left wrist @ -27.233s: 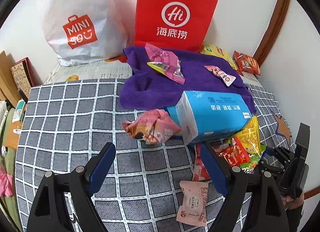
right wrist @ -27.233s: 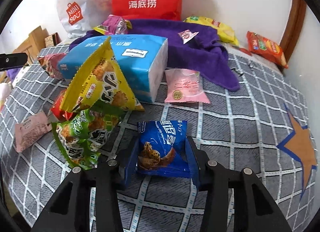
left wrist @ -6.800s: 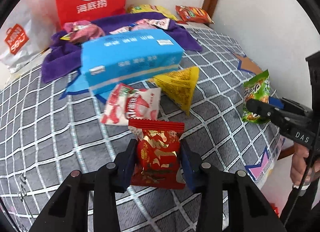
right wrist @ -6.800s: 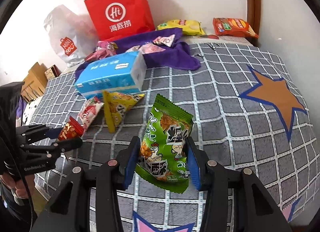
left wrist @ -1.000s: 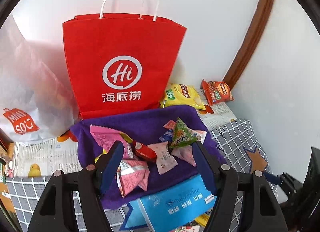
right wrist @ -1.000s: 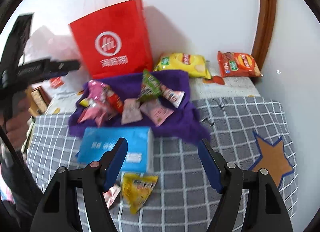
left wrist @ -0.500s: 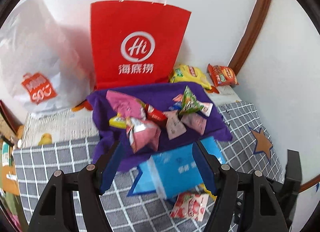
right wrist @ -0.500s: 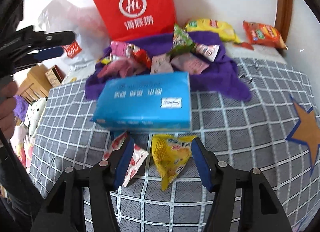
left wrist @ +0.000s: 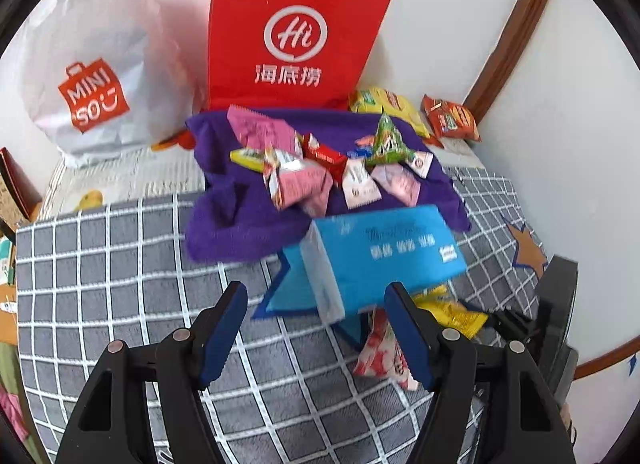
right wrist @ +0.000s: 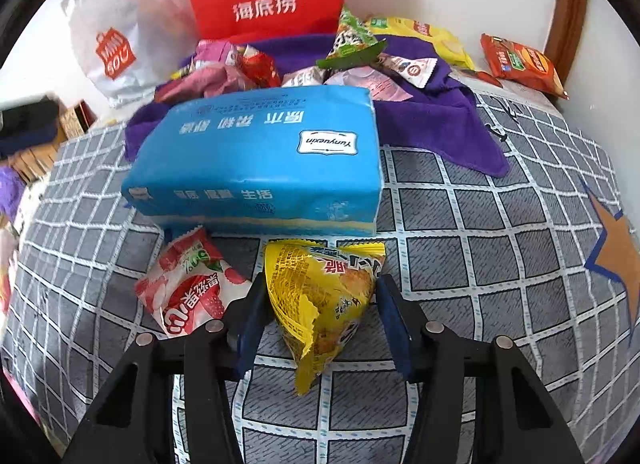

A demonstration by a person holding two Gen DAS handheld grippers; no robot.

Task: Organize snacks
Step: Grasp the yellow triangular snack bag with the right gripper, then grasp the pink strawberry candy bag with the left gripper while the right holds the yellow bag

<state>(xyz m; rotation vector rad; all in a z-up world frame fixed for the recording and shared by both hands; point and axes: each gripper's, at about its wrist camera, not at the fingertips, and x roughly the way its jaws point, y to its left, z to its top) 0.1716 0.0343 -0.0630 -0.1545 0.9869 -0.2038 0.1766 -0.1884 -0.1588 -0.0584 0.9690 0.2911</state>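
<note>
Bright even daylight; soft shadows; fisheye edge warp; slight motion blur.

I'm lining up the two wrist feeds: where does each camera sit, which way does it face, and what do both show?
Left wrist: behind the left gripper, angled down at the blue tissue pack; own open, empty fingers show.
Right wrist: behind the right gripper, angled down at the yellow snack bag between its closing fingers.
Shared: tissue pack, purple towel, red paper bag, strawberry snack bag.

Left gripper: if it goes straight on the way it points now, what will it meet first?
Probably the grey checked bedcover, just before the blue tissue pack. The open left gripper holds nothing; depth is unclear.
</note>
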